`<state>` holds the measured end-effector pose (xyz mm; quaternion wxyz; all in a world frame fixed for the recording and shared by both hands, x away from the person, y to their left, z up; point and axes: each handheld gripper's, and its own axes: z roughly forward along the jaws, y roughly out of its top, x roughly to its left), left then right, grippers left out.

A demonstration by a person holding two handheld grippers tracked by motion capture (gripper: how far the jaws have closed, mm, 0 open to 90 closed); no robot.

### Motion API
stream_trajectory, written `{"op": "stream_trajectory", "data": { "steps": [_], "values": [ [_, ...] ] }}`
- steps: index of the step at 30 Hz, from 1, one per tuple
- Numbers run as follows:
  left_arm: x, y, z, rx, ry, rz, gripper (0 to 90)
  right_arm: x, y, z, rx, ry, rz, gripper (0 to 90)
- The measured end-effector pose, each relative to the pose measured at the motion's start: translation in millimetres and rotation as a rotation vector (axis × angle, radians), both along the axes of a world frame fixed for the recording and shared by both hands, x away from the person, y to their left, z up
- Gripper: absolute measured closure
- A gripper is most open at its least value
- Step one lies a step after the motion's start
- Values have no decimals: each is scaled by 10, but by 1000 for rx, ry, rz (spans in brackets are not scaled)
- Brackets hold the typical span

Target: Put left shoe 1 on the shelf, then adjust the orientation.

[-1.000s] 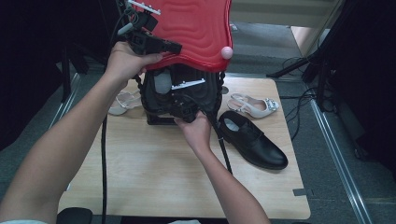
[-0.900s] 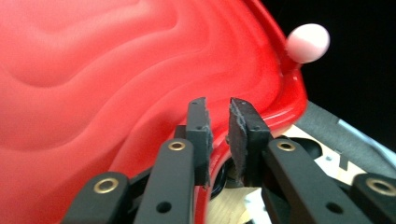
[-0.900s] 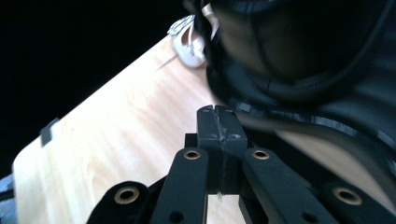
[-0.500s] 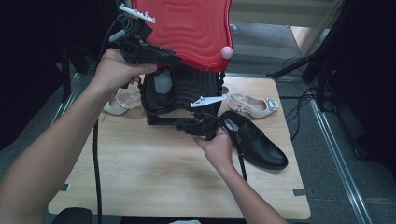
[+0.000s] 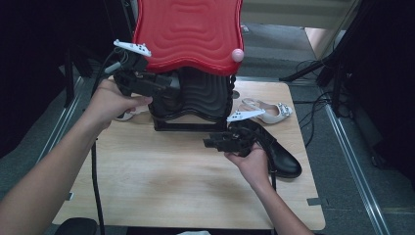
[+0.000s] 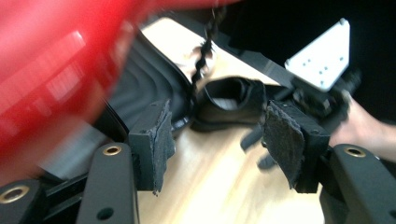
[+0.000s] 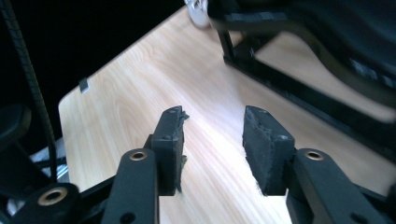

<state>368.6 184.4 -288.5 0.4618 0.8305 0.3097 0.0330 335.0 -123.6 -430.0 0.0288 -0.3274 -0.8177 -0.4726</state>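
Seen from above, a light wooden table (image 5: 161, 186) carries all the objects, its near half bare. Toward the near right part of the surface, the right hand (image 5: 252, 164) holds the right gripper (image 5: 211, 143), which points leftward low over the wood; in the right gripper view its two padded jaws stand apart with bare table between them, gripping nothing. Just beside that hand, near the right edge, a black leather shoe (image 5: 274, 149) lies on the table with its toe toward the near right; in the left gripper view the same shoe (image 6: 229, 100) shows its open collar between the two jaws, farther off. Behind it, toward the far right corner, a pale strappy heeled sandal (image 5: 266, 111) rests on its side. At the middle of the far edge stands a black ribbed rack (image 5: 195, 100) on a low frame, topped by a red wavy-surfaced panel (image 5: 188, 32) bearing a small pink ball (image 5: 237, 55) at its lower right corner. At the far left, the left hand (image 5: 110, 100) holds the left gripper (image 5: 169, 90) against the rack's left side; in the left gripper view its jaws are spread wide with nothing between the pads, the red panel blurred at the left. A second pale shoe (image 5: 128, 115) shows partly behind the left hand.
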Motion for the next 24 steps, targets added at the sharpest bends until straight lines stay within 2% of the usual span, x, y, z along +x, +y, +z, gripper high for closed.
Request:
{"op": "stream_trajectory", "data": {
  "steps": [2, 7, 9, 11, 14, 21, 24],
  "values": [
    [-36, 16, -88, -6, 14, -2, 422, -6, -123, -38, -31, -1, -9, 589],
    [-81, 51, -308, -39, 32, -5, 396, -20, -320, -59, -29, -9, -39, 586],
    [-87, 64, -407, -53, 50, -11, 392, -20, -393, -72, -25, -4, -51, 586],
    [-100, 67, -476, -44, 45, 5, 390, -21, -415, -77, -22, -5, -58, 586],
    [-120, 60, -597, -40, 54, -1, 390, -22, -490, -93, -29, -11, -73, 586],
    [-180, 8, -882, -26, 76, -17, 403, -2, -597, -186, -36, 22, -94, 591],
    [-219, -2, -1009, -41, 84, -23, 412, 6, -649, -200, -36, 25, -105, 602]
  ]
}}
